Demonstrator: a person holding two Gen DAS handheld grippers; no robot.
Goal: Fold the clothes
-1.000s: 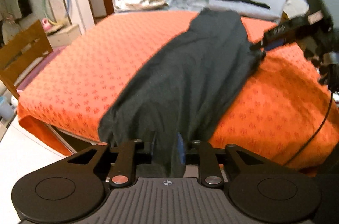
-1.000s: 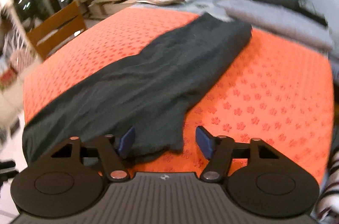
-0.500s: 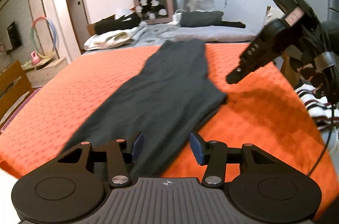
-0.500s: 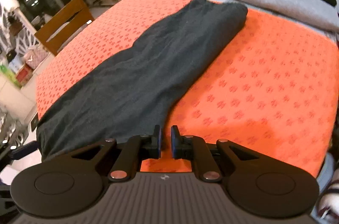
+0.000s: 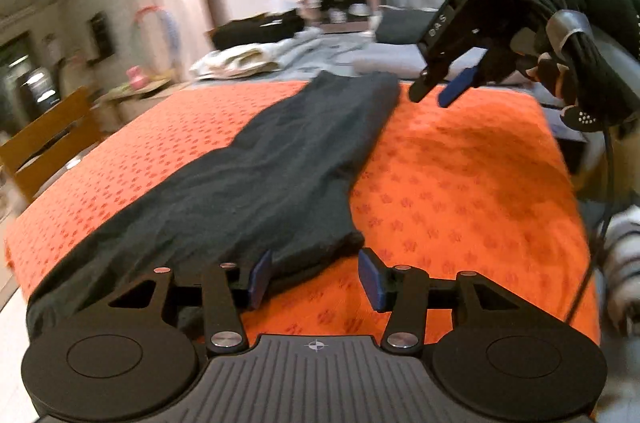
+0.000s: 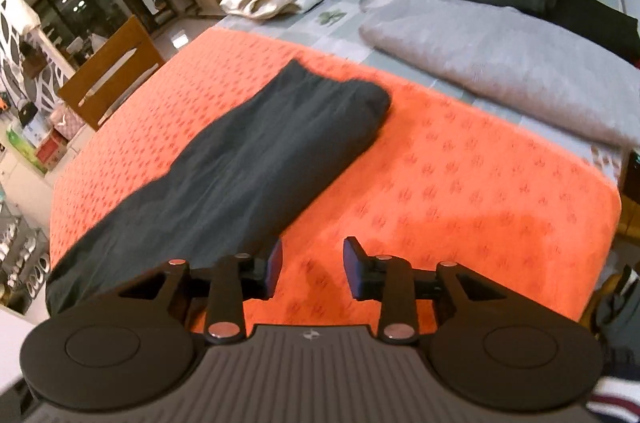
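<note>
On the orange bedspread [image 6: 460, 183], frame centre: dark garment [image 6: 256, 167] lies folded lengthwise into a long strip | left gripper [image 5: 314, 273] apart, empty, at its near edge | right gripper [image 6: 312, 269] jaws just opening, empty | crosswise folds probably remain.

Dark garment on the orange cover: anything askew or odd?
The dark garment lies diagonally across the orange cover, and its near end droops over the bed's edge instead of lying flat. Both tongs are open, holding nothing. Nothing looks damaged.
</note>
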